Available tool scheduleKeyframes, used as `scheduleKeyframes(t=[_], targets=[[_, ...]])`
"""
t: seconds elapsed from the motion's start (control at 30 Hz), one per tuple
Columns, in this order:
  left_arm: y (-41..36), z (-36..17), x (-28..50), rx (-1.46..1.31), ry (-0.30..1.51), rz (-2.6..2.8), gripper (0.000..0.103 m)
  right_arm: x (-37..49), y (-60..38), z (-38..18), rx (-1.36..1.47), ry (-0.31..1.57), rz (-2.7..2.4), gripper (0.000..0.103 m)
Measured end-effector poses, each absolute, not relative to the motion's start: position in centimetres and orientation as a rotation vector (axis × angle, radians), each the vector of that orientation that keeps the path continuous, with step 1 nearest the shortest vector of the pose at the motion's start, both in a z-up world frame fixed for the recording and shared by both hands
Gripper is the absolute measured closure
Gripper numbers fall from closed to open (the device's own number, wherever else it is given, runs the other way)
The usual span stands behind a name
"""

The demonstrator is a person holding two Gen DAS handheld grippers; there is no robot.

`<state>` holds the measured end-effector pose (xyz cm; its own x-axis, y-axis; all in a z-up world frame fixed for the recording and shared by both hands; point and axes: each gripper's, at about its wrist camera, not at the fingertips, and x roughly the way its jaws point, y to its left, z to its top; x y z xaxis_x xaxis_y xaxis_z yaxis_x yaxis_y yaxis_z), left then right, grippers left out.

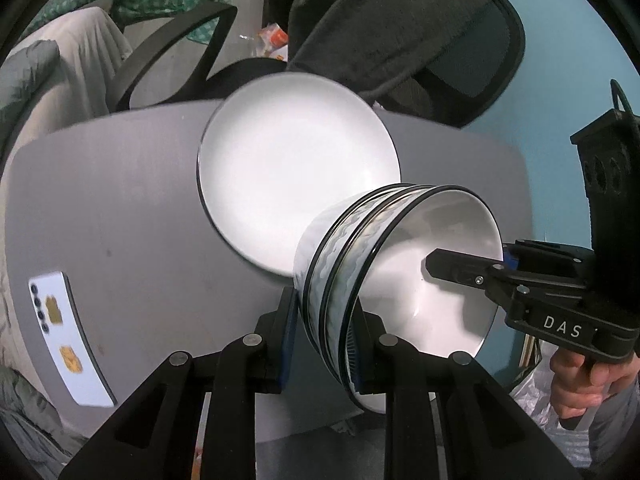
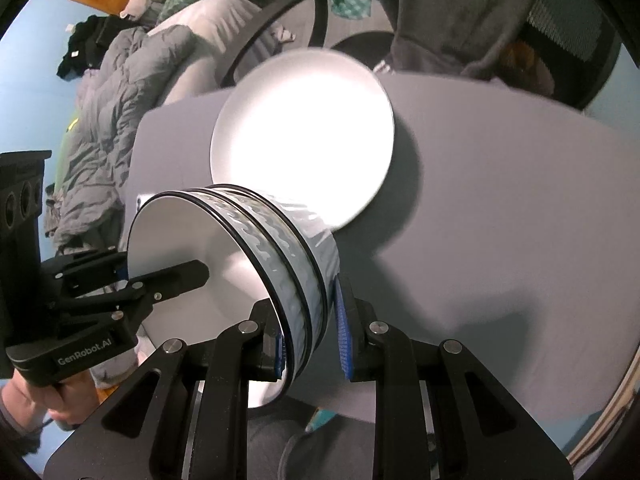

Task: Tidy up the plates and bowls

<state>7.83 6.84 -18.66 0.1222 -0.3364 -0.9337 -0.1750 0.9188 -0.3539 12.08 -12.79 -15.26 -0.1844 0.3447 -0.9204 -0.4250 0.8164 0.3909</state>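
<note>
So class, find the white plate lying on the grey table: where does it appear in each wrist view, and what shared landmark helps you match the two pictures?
Left wrist view: the white plate sits upper centre, behind the stacked bowls.
Right wrist view: the white plate sits upper centre, again behind the stacked bowls.
Shared landmark: the grey table beneath it.

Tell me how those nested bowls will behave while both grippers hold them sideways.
The nested bowls look glazed, so probably slippery against the fingers. They seem rigid ceramic, likely fragile and fairly heavy. Tilted on their side over the plate, the inner one could slide out.
</note>
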Motion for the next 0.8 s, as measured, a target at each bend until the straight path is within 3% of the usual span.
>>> scheduleKeyframes(t=[0.8], targets=[[9.3,-21.8,14.0,-0.418,1.485,-0.043,0.081,20.2,-8.3,-18.9,-0.108,1.654,0.682,0.082]])
